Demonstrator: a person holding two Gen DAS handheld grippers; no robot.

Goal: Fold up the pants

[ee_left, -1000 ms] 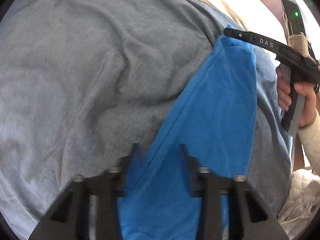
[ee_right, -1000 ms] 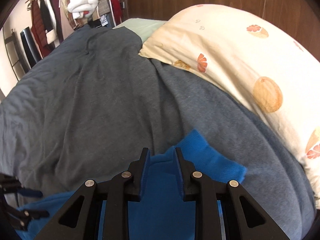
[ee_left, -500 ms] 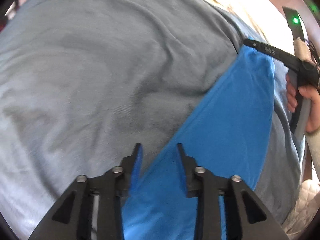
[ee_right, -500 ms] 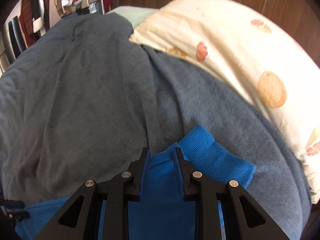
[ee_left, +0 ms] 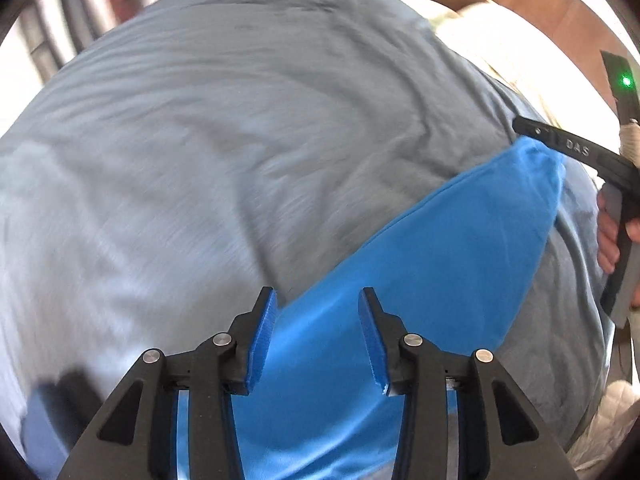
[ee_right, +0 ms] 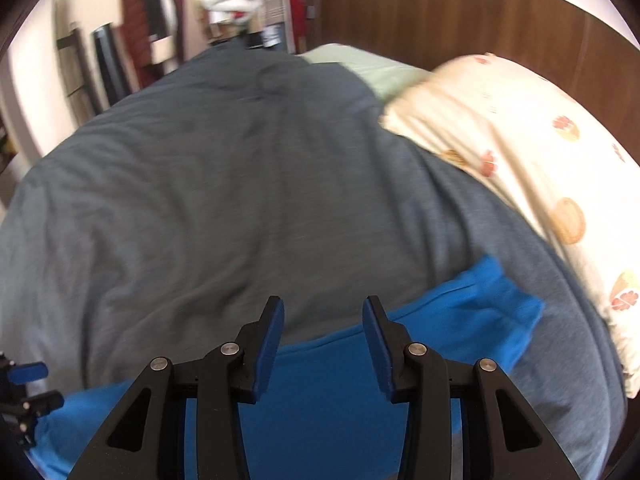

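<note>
Bright blue pants (ee_left: 440, 248) lie flat on a grey bed cover (ee_left: 240, 140), stretched as one long strip. My left gripper (ee_left: 316, 304) is open, its jaws wide apart over one end of the pants. My right gripper (ee_right: 324, 312) is open over the long edge of the pants (ee_right: 320, 392), near the ribbed cuff (ee_right: 504, 296). The right gripper also shows in the left wrist view (ee_left: 568, 148), at the far end of the pants. Neither gripper holds cloth.
A cream pillow with orange fruit prints (ee_right: 520, 152) lies to the right of the pants against a dark wooden headboard (ee_right: 440, 12). A green pillow (ee_right: 360, 68) lies behind it. Clothes hang on a rack (ee_right: 180, 20) beyond the bed.
Both grippers have opened and let go of the pants, then lifted and drawn back a little. The pants now lie flat on the cover.
</note>
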